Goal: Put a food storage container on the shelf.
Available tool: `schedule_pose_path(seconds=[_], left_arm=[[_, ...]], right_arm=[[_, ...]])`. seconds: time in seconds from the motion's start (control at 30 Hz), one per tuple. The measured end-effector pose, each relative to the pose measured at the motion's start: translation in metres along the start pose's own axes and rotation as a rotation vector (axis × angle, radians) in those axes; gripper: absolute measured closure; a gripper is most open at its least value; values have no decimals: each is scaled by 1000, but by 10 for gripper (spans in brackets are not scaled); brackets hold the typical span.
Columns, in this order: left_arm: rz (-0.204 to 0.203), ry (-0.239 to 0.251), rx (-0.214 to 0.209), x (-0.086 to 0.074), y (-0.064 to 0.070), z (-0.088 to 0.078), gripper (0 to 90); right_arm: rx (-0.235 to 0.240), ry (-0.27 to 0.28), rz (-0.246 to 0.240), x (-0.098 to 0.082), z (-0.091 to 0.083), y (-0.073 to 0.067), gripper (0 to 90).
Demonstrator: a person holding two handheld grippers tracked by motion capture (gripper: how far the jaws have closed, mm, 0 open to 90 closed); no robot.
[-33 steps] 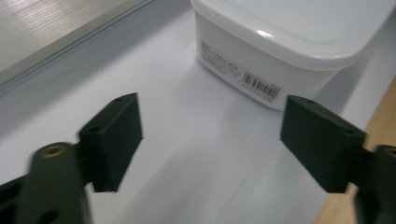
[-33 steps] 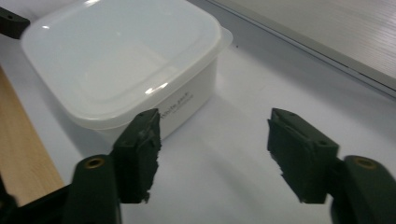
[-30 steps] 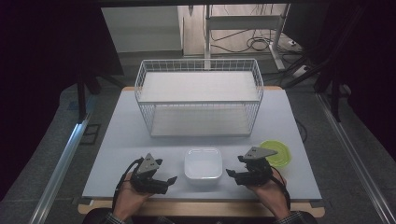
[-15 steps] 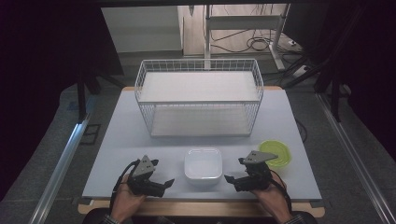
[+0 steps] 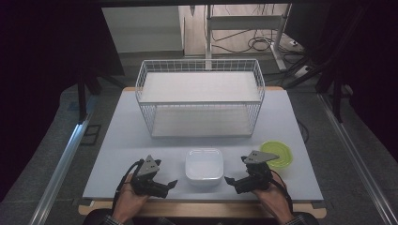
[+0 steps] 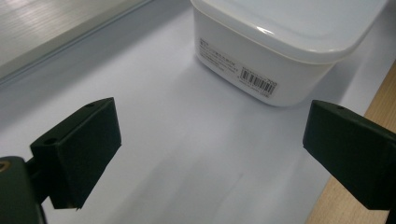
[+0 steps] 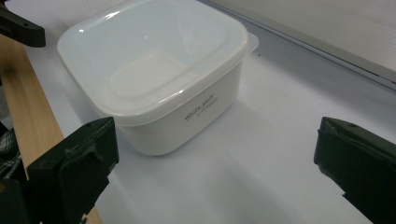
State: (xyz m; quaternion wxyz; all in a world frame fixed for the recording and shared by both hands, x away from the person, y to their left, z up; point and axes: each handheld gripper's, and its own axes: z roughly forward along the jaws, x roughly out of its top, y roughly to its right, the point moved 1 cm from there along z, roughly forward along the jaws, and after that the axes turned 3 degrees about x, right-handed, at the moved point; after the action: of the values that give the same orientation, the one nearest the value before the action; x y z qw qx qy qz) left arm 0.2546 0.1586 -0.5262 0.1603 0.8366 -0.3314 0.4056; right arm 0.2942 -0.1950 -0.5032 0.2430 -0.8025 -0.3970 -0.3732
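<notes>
A white square container (image 5: 203, 165) with a translucent lid sits near the table's front edge, between my two grippers. My left gripper (image 5: 166, 187) lies on the table to its left, pointing toward it. Its jaws have just been opening and stand wide apart with nothing between them. In the left gripper view the container (image 6: 280, 42) is ahead of the left gripper (image 6: 210, 154), out of reach of the pads. My right gripper (image 5: 232, 184) lies to the container's right, its jaws also just opened wide and empty. The right gripper view shows the container (image 7: 159, 70) ahead and left of the right gripper (image 7: 215, 158).
A white wire basket (image 5: 199, 98) stands across the back half of the pale table mat (image 5: 122, 140). A round green lid (image 5: 277, 153) lies beside my right hand. The wooden table edge (image 5: 202, 209) runs just below both hands.
Both grippers' jaws have spread wider. The hands, the container and the green lid have stayed where they were.
</notes>
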Motion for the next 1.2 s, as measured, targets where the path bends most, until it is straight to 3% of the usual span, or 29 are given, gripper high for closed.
schedule_pose_path(seconds=[0.2, 0.3, 0.37, 0.47, 0.6, 0.8, 0.9, 1.0, 1.2], left_arm=[[20, -27, -10, 8, 4, 1, 47], [6, -13, -39, 13, 3, 0, 43], [-3, -5, -62, 17, 3, 0, 47], [14, -14, -56, 23, 3, 1, 95], [14, -13, -65, 31, 3, 4, 143], [-14, 2, -110, 40, -1, 11, 153], [-32, 3, -156, 47, -3, 18, 170], [-34, -17, -163, 52, -3, 27, 173], [-74, -44, -236, 53, -6, 38, 149]], right_arm=[[16, -19, -9, 1, 4, -2, 0], [8, -31, -20, 3, 7, -6, 0], [5, -39, 0, 5, 9, -7, 0], [25, -44, 18, 8, 11, -9, 0], [14, -59, 12, 12, 13, -12, 38], [55, -71, 49, 22, 17, -12, 96], [62, -64, 77, 29, 20, -8, 143], [74, -76, 96, 31, 25, -4, 171], [125, -101, 163, 35, 32, 2, 226]])
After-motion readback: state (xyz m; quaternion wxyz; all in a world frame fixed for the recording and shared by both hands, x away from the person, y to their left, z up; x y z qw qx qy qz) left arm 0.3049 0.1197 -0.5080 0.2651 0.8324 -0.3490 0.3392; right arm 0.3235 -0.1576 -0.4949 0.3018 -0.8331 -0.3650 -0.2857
